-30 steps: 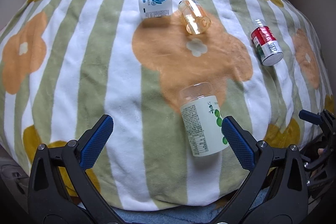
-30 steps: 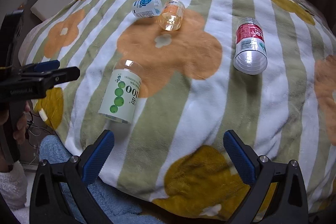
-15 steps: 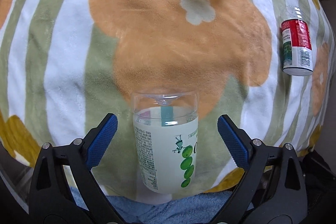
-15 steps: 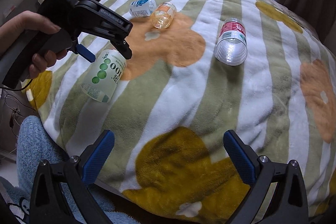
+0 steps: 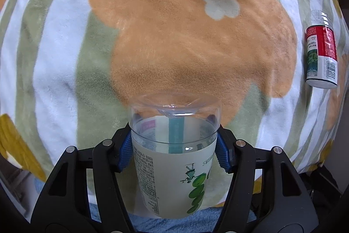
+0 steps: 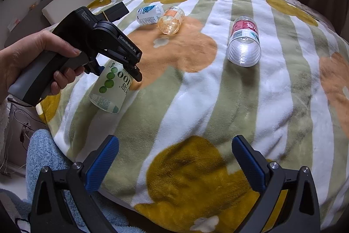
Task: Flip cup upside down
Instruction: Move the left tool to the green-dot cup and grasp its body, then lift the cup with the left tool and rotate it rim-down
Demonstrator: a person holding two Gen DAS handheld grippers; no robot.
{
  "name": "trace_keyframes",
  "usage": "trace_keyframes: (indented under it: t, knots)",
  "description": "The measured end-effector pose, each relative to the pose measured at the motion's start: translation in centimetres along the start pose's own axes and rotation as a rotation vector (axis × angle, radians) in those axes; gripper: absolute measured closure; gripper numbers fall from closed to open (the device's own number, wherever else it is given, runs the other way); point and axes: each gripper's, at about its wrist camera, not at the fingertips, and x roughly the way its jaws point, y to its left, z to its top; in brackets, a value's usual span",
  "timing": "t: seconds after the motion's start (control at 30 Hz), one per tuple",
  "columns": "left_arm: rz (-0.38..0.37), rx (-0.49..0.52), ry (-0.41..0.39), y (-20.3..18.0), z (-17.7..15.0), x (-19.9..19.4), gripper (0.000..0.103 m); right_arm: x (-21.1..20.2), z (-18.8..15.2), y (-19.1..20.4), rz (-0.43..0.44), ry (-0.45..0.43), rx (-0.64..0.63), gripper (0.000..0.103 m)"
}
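Observation:
A clear plastic cup with a white label and green dots point(image 5: 174, 158) lies on its side on the flowered blanket, its closed base pointing away from me. My left gripper point(image 5: 174, 152) is shut on this cup, blue pads pressed to both its sides. In the right wrist view the same cup point(image 6: 111, 88) sits under the left gripper point(image 6: 122, 67), its open mouth toward the blanket's near left edge. My right gripper point(image 6: 175, 164) is open and empty, low over the blanket's front edge.
A red-labelled cup point(image 6: 244, 45) lies on its side at right, also in the left wrist view point(image 5: 320, 54). An orange cup point(image 6: 171, 20) and a blue-labelled cup point(image 6: 150, 13) lie at the back. The striped flowered blanket point(image 6: 218, 102) slopes off at its edges.
My left gripper has moved down and forward around the green-dotted cup and closed on it. My right gripper has stayed open and drawn back a little.

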Motion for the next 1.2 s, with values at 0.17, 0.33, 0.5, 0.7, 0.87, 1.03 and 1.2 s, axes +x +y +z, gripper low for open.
trace_keyframes:
  t: [0.17, 0.33, 0.5, 0.7, 0.87, 1.03, 1.2]
  knots:
    - [-0.02, 0.071, -0.153, -0.7, -0.8, -3.0, 0.044, -0.1, 0.1, 0.3, 0.007, 0.001, -0.001, 0.0]
    - [-0.1, 0.123, -0.4, -1.0, -2.4, -6.1, 0.044, 0.1, 0.0, 0.9, 0.025, 0.016, 0.021, 0.0]
    - [-0.203, 0.12, -0.608, 0.7, -2.2, -7.2, 0.044, -0.5, -0.1, 1.5, 0.006, -0.012, 0.042, 0.0]
    - [-0.196, 0.159, -0.831, 2.0, -3.4, -6.1, 0.044, -1.3, -0.5, 1.6, 0.015, -0.057, 0.127, 0.0]
    - [-0.206, 0.173, -0.855, 2.2, -4.1, -4.7, 0.044, -1.8, -0.6, 1.4, 0.03, -0.071, 0.18, 0.0]
    - [-0.177, 0.233, -0.88, 1.4, -5.8, -4.6, 0.044, -2.0, -0.6, 1.1, 0.042, -0.072, 0.207, 0.0]
    - [-0.154, 0.281, -0.869, 0.9, -7.3, -4.2, 0.044, -2.0, -0.5, 1.1, 0.047, -0.07, 0.204, 0.0]
